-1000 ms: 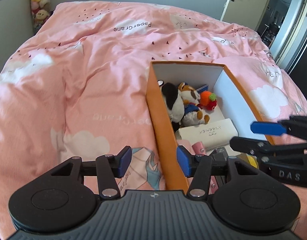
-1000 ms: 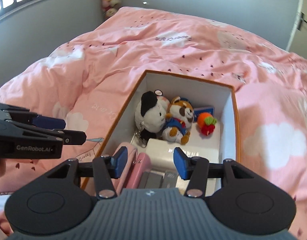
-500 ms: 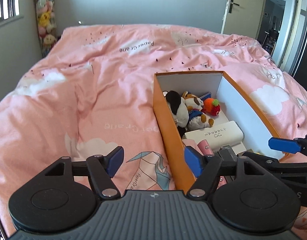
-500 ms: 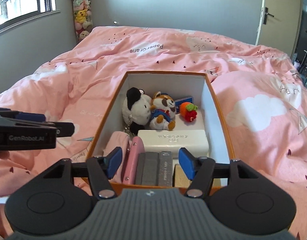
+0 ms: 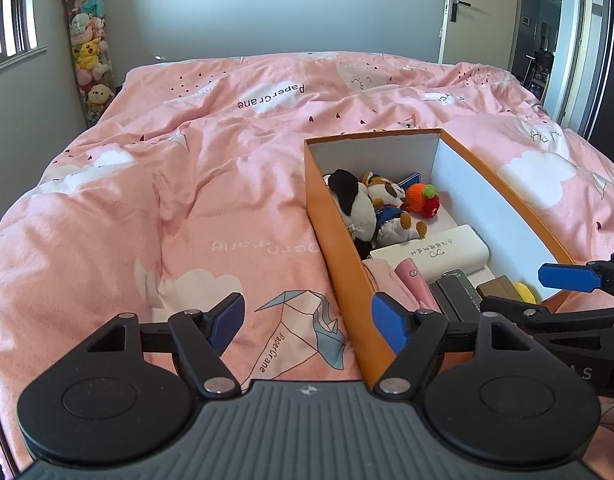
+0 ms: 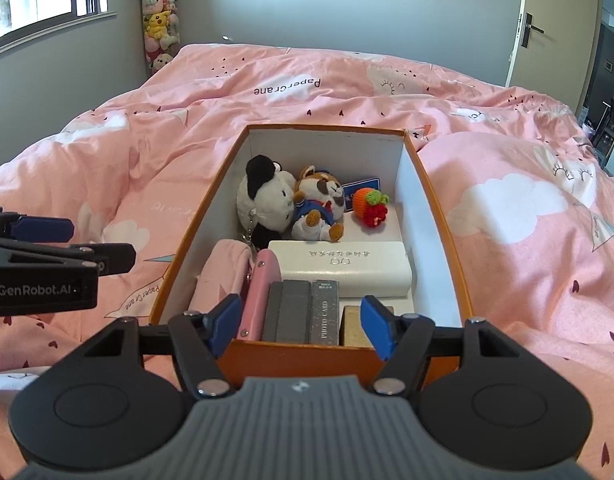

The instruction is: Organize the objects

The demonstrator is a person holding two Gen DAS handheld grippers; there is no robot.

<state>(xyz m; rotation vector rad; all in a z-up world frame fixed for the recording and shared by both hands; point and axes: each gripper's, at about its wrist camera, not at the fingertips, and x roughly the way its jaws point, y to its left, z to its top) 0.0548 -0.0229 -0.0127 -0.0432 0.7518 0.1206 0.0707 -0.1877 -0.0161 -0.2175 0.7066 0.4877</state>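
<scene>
Both claws backed off from the orange box [image 6: 435, 200] and tilted up since a second ago; more wall and door in view, near wall of box now under right claw.

Left claw [image 5: 307, 324]: pads spread wide, just been opening, nothing between them, only pink duvet [image 5: 187, 220] below. Sits just left of the box's long side.

Right claw [image 6: 301, 326]: pads apart too, just been opening, nothing gripped; hovers over box's near end, above the grey photo-card cases [image 6: 303, 312].

Box contents, left to right: pink pouch [image 6: 223, 276], pink case [image 6: 261, 292], grey cases, tan block [image 6: 353, 330]; behind them white power bank [image 6: 339, 268], then panda plush [image 6: 263, 200], dog plush [image 6: 319, 204], crochet carrot [image 6: 371, 206].

Nothing loose spotted on bed. Reads as last item dropped, both hands released and retreating; packing likely done or near done.
</scene>
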